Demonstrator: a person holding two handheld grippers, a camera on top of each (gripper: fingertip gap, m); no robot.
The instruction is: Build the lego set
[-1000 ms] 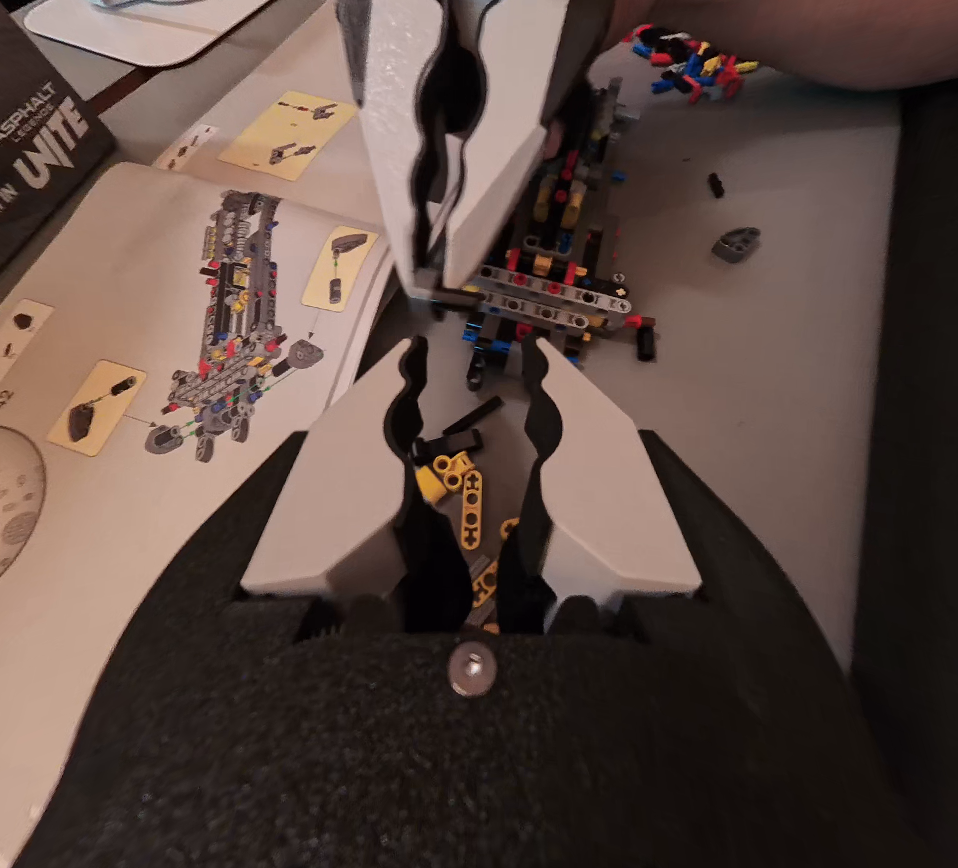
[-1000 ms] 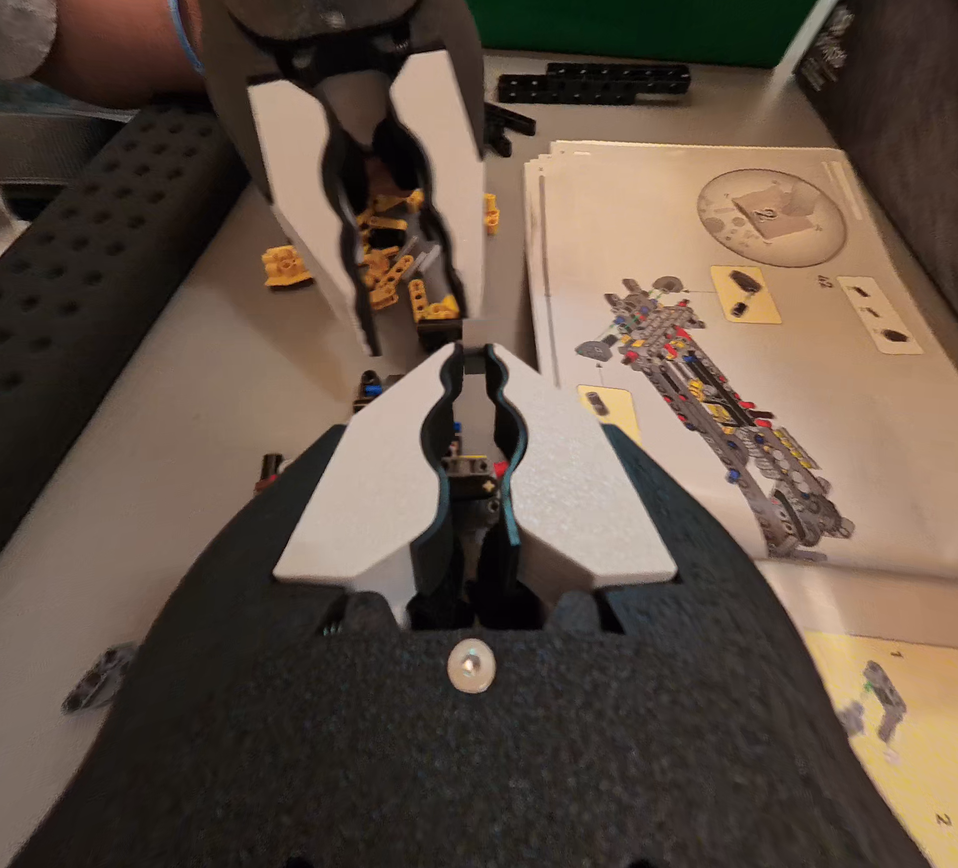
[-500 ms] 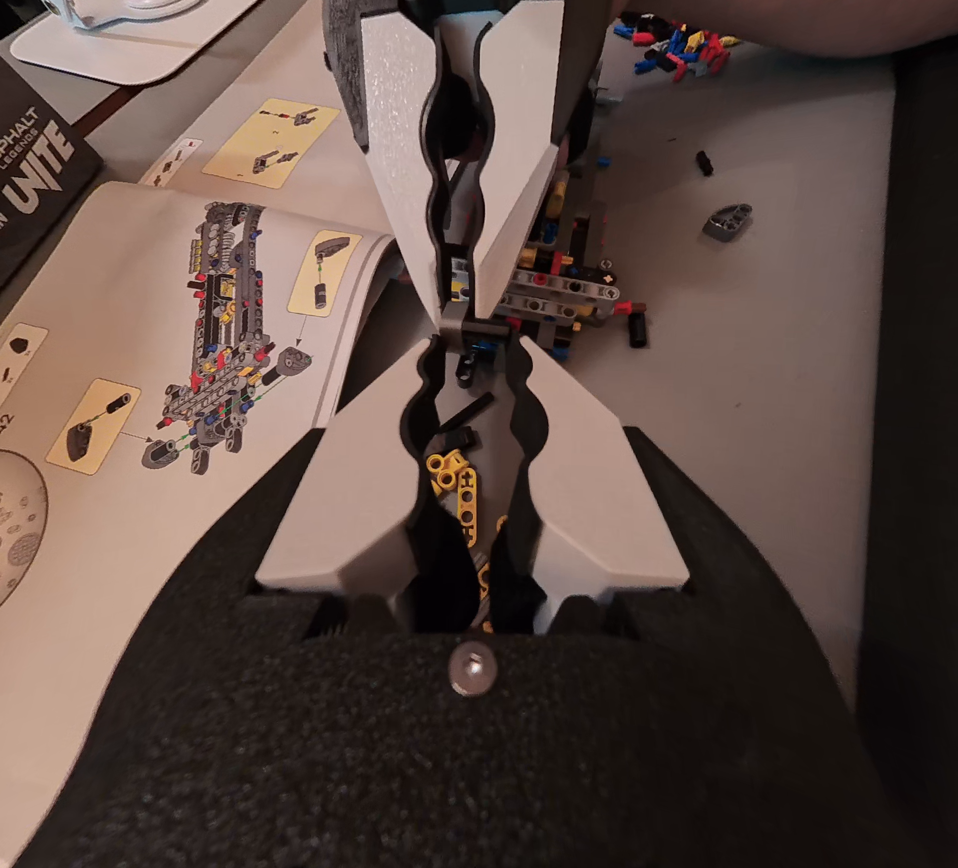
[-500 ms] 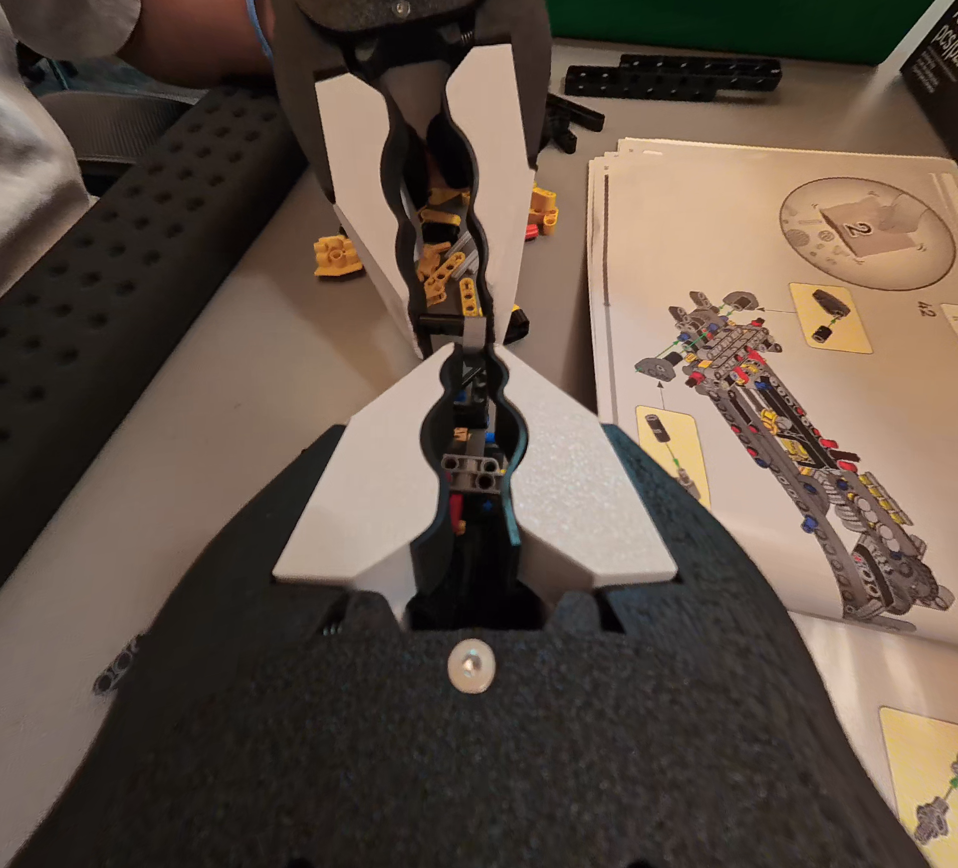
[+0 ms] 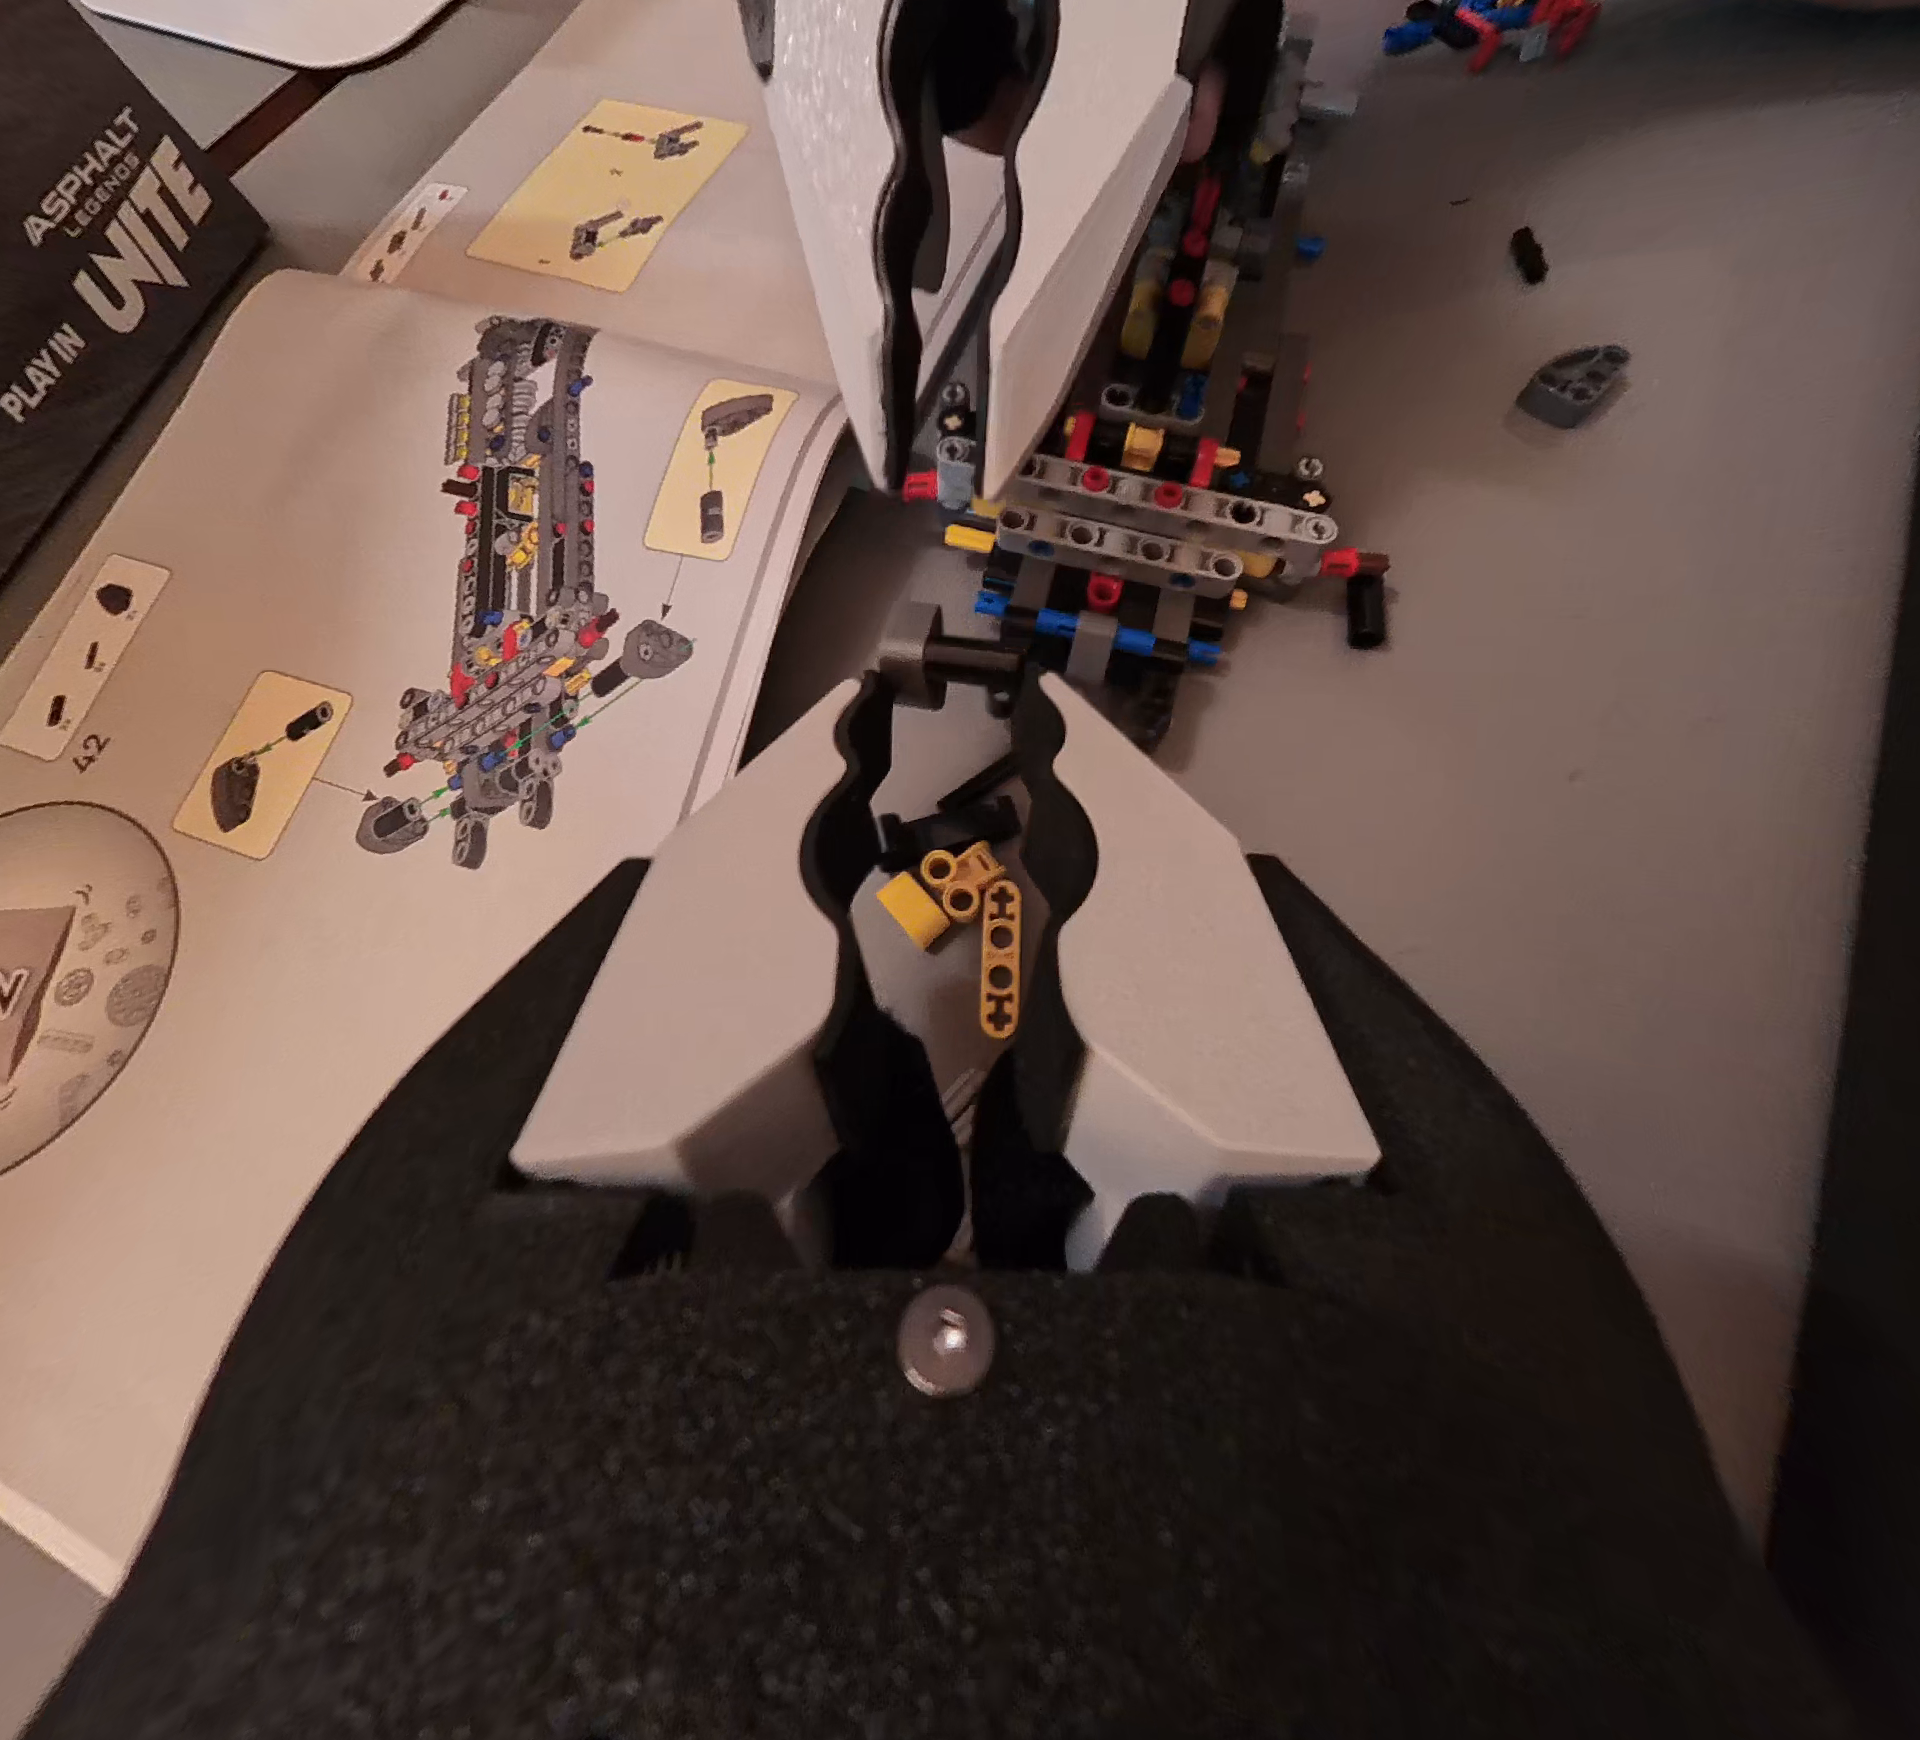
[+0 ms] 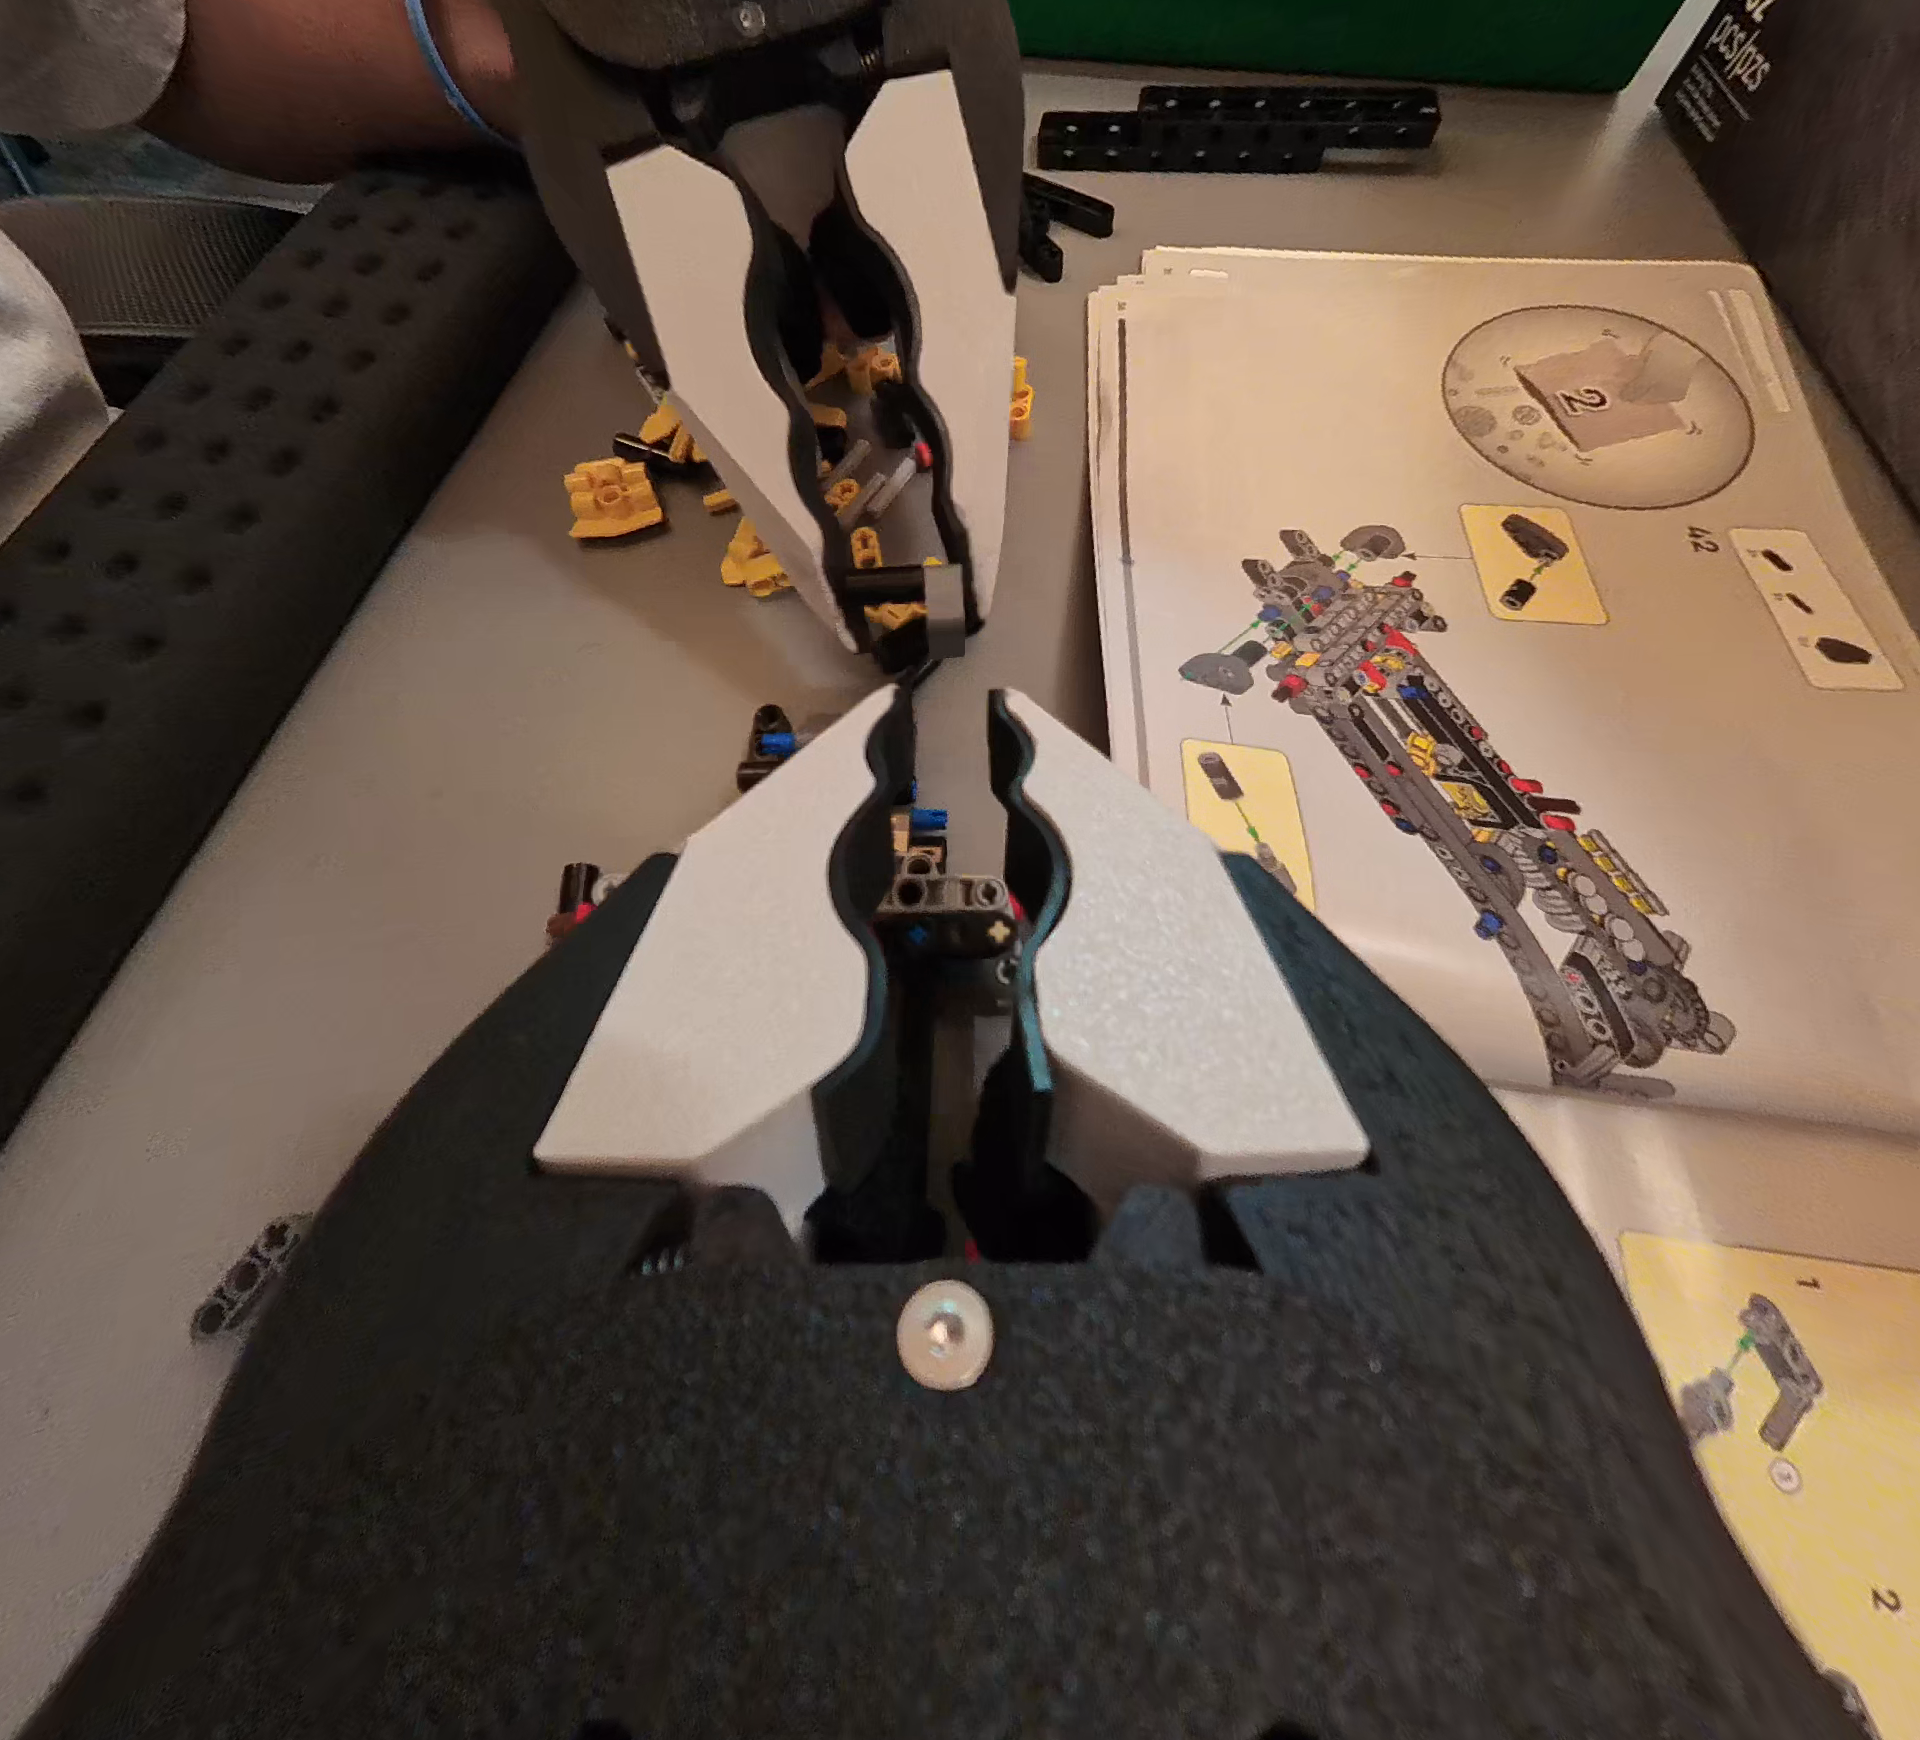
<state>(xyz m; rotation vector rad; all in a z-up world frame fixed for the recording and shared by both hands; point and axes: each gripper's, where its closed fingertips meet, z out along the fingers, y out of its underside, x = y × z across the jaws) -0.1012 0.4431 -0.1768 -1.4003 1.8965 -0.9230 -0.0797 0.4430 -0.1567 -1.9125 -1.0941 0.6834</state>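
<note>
Left gripper [image 5: 951,688] is clamped on a small grey-and-black piece [image 5: 935,651] at its fingertips, just off the near end of the lego chassis [image 5: 1153,527]. Right gripper [image 6: 945,703] is closed on that chassis from the opposite side; chassis sits on the tabletop [image 5: 1558,755] beside the open instruction booklet [image 5: 312,651]. Loose yellow parts [image 5: 971,911] lie under the left gripper.

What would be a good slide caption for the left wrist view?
Left gripper pinches a grey-and-black piece before the lego chassis, steadied by the right gripper, manual open alongside.
</note>
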